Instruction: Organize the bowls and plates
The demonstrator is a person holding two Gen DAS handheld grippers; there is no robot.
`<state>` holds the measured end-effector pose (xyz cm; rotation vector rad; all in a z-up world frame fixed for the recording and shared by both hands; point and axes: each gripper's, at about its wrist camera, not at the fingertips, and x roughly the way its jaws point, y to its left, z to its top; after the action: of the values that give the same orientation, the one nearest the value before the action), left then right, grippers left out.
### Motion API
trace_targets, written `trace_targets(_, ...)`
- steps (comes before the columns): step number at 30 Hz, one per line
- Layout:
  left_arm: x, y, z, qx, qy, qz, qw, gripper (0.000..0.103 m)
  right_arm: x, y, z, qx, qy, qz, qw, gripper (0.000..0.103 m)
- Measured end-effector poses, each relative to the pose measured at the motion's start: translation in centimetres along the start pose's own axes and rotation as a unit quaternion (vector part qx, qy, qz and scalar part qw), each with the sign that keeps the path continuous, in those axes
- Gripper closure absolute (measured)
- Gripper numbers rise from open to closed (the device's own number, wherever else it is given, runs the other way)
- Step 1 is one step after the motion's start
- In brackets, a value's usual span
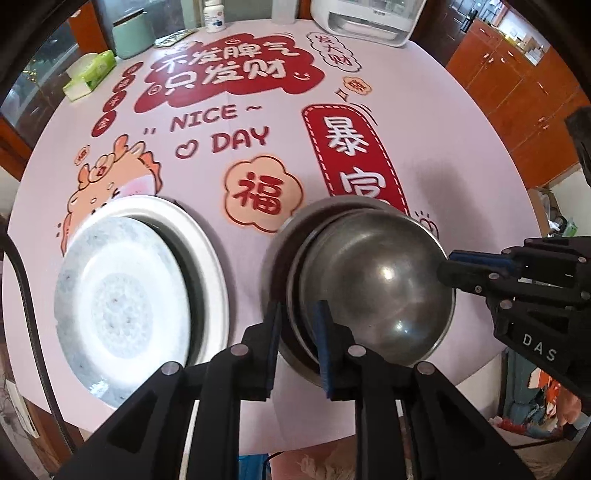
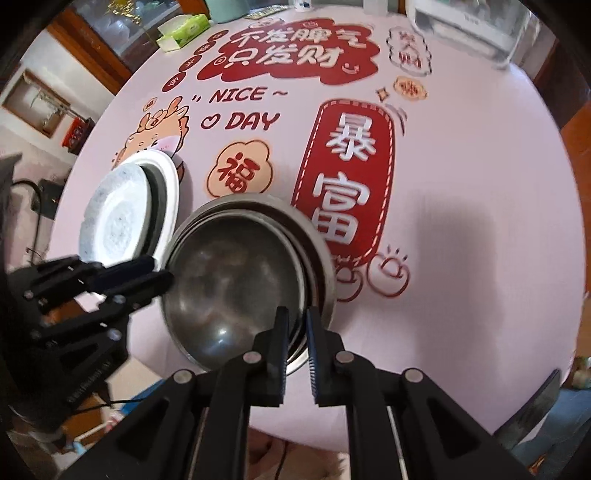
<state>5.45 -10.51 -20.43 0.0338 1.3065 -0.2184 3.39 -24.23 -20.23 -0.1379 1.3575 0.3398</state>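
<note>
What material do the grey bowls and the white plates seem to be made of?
Grey bowls: probably stainless steel with a dull brushed finish, since they show soft highlights and blurred reflections. White plates: likely glazed ceramic, though melamine is possible; the surface is glossy with a grey speckled pattern and a thick smooth rim.

Both wrist views are bright and evenly lit by soft daylight, with the pink printed tablecloth (image 1: 436, 155) washed pale. Glare spots sit on the inner wall of the top steel bowl (image 1: 373, 288), which also carries dull, smeared reflections in the right wrist view. A soft grey shadow falls on the tablecloth to the right of the steel bowls (image 2: 461, 225), and a thin dark shadow rims the stacked white plates (image 1: 122, 291). Fisheye distortion curves the table edge, and black vignetting fills the corners. Slight motion blur softens the bowl rims, the printed lettering beyond the bowls and the white appliance (image 2: 465, 22) at the far edge.
</note>
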Motion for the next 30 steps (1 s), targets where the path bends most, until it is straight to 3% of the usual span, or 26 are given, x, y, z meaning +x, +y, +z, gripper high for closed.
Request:
trace_targets(6,-1.2,1.6,0.0,-0.027,-0.016,-0.002,0.9995,0.066,-1.1,-0.2,0.1,0.001,-0.027,0.014,1.000,0.075)
trace_targets(9,-1.9,2.5,0.0,-0.045,-0.022,-0.009,0.9987,0.053,-1.5,-0.2,0.1,0.006,-0.033,0.019,0.999,0.075)
trace_targets(16,-4.1,3.2,0.1,-0.059,-0.052,-0.018,0.9968,0.033,-3.0,-0.6,-0.2,0.015,-0.050,0.035,0.998,0.075)
trace_targets(22,-5.4,2.9,-0.2,-0.055,-0.068,-0.036,0.9955,0.025,-4.2,-0.9,-0.7,0.016,-0.067,0.048,0.997,0.075)
trace_targets(26,-5.0,2.4,-0.6,-0.043,-0.064,-0.048,0.9958,0.025,-4.2,-1.1,-1.3,0.010,-0.079,0.041,0.996,0.060)
trace_targets(30,-3.7,2.2,-0.9,-0.038,-0.050,-0.052,0.9967,0.025,-3.3,-1.4,-1.7,0.008,-0.073,0.050,0.996,0.059)
